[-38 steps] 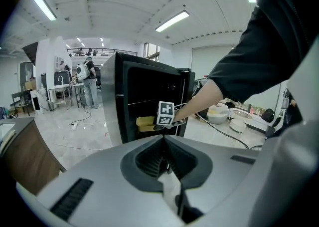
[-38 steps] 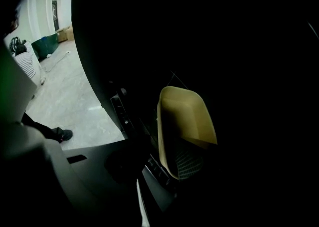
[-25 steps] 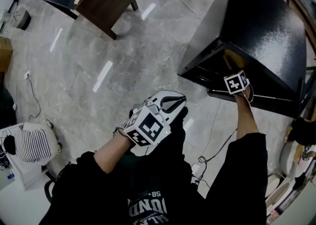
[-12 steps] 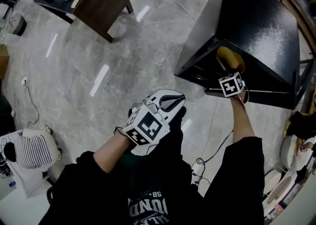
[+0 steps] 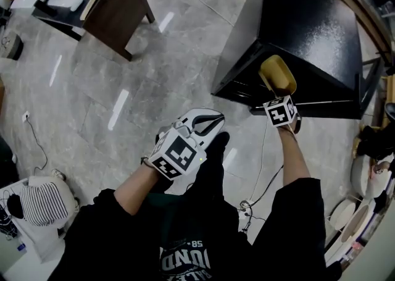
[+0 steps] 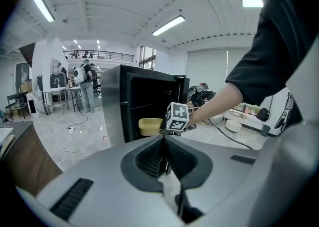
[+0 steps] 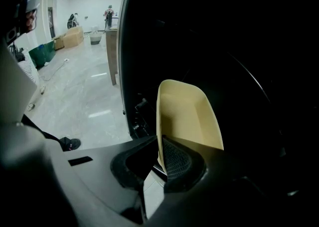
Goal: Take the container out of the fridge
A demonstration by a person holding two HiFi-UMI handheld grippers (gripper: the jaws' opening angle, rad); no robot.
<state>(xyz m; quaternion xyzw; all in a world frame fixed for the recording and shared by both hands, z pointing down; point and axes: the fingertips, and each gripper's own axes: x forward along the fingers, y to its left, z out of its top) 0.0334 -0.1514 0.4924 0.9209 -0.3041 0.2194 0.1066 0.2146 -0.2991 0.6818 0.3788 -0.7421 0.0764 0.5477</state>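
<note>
Head view, 10 o'clock: dark wooden desk (image 5: pixel 117 8), not involved.

Centre, slightly toward 7 o'clock: left gripper (image 5: pixel 207 123) held low in front of the person's body, well apart from the fridge. In the left gripper view its jaws (image 6: pixel 163 140) are pressed together with nothing between them. Idle, just parked.

1 o'clock: black fridge (image 5: pixel 308 26), open on the side facing the person. The yellow container (image 5: pixel 278 75) sits right at the opening and sticks partly out past the front edge, tilted. It is off the floor and carried only by the claw.

Just below it, toward 5 o'clock of the container: right gripper (image 5: pixel 276 96), arm stretched out. In the right gripper view the jaws (image 7: pixel 160 160) are clamped on the near wall of the container (image 7: pixel 188 116), one jaw inside and one outside. The tub looks empty, with the dark fridge interior behind it.

Step in hand, as I read it: the withdrawal, with the grasp made and the container about halfway out.

Next move calls for pulling straight back toward the body until the far rim clears the opening. The tub should stay level, since a one-wall pinch could let it swing or slip. Watch the frame at 9 o'clock of the tub.
</note>
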